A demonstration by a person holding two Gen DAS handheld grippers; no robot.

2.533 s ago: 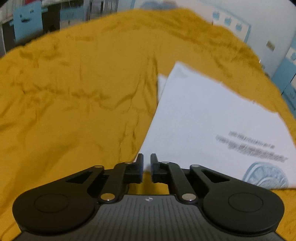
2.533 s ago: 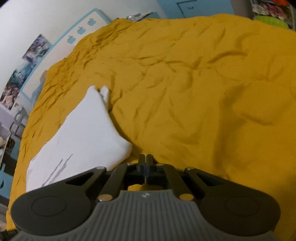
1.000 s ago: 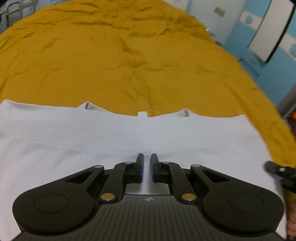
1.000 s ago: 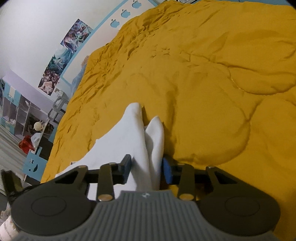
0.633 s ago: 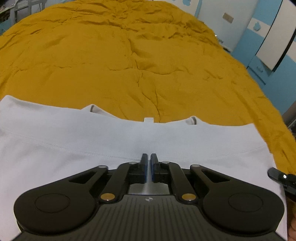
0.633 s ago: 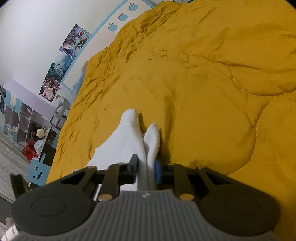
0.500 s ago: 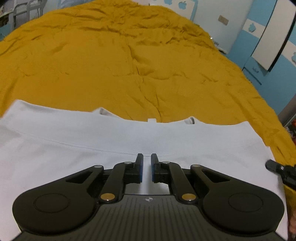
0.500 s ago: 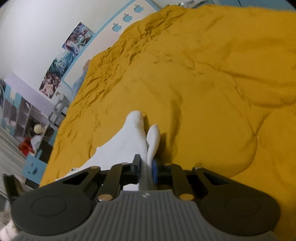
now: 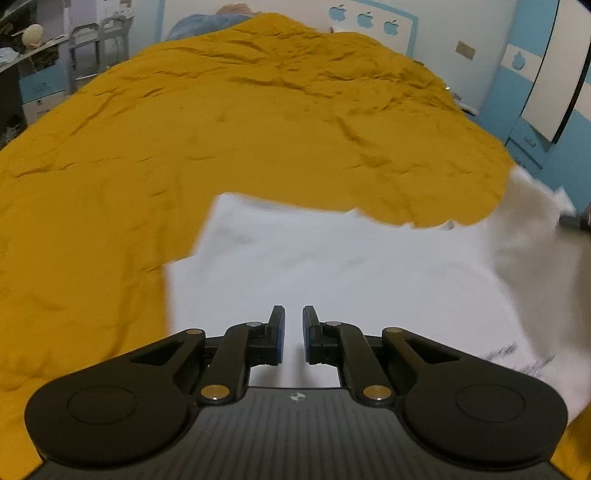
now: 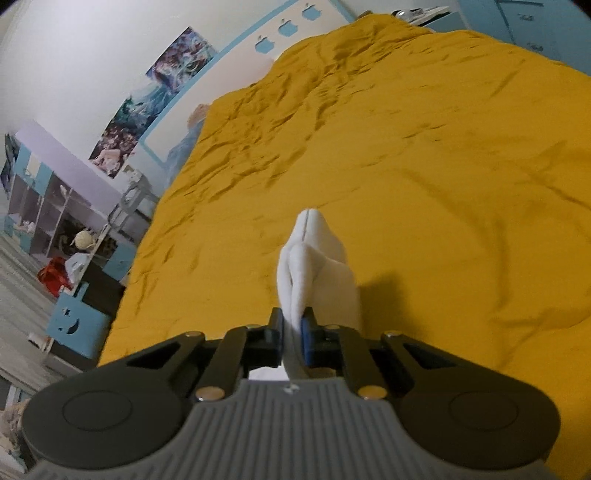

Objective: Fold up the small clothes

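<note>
Gripping, R tongs: right gripper (image 10: 292,332) jaws closing tight on a bunched fold of the white garment (image 10: 317,258); pads press it from both sides.
L tongs: left gripper (image 9: 293,332) jaws nearly together w/ a narrow slit; white shows thru it. Can't tell if any cloth is pinched.
Garment, L view: white garment (image 9: 332,273) spreads wide and mostly flat on the yellow bedspread (image 9: 221,129), filling the area ahead of the tongs. Far edge is partly overlapped by a yellow hump.
Garment, R view: only a narrow puffed ridge of cloth sticks out past the pads, raised off the yellow bedspread (image 10: 424,166), shadow on the cover to its right.
L view only: dark print lines (image 9: 517,356) on the cloth near the right; right side of the cloth rises, blurred, twd a dark blurred shape (image 9: 578,220) at the frame edge.
R view only: the pinch itself, plus posters (image 10: 147,110) on the wall, open shelves (image 10: 48,206) and a blue box (image 10: 77,325) by the bed's left side.
Both views: apple cut-outs (image 9: 365,18) on the wall past the far end of the bed.
Sharpness: L view smeared on cloth edges; R view clear at the pads.
</note>
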